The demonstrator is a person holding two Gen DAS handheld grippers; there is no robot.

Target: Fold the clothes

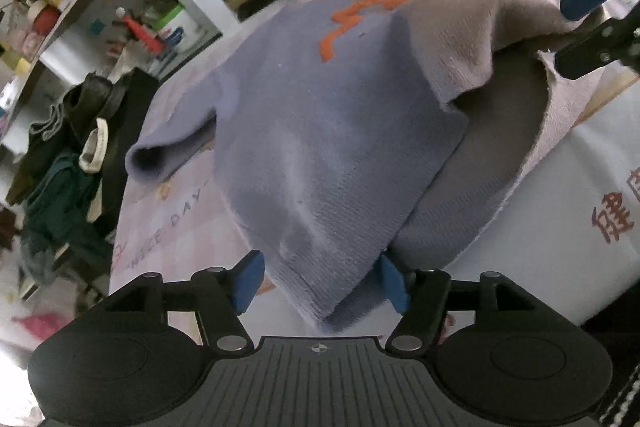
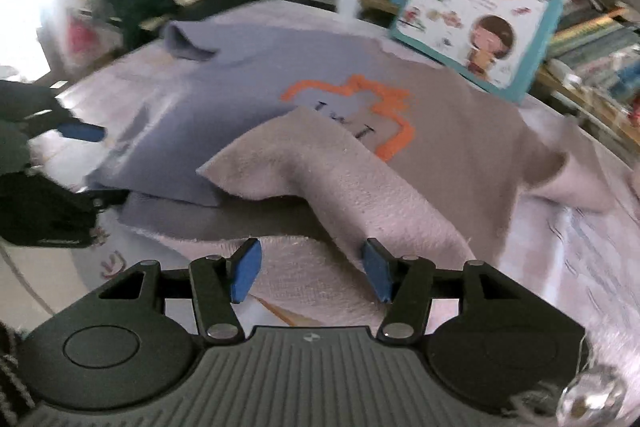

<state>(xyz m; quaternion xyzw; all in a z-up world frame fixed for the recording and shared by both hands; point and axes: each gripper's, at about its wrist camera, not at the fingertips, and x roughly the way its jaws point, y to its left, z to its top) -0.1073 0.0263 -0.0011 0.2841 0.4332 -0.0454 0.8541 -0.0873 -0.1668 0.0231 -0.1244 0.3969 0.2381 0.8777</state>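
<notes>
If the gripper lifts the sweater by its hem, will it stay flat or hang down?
The sweater will probably hang down: its raised hem already drapes in soft folds between the left gripper fingers. The knit looks thick, so it may feel fairly heavy. Its fuzzy surface should not slip easily.

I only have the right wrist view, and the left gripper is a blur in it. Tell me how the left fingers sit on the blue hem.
Observer: The left gripper is open. The blue hem corner of the sweater lies between its fingers, which stand wide apart on either side of it.
Operator: Report what is under that corner, on its left.
Observer: The pink sheet, which has "NICE DAY" printed on it just left of the hem.
</notes>
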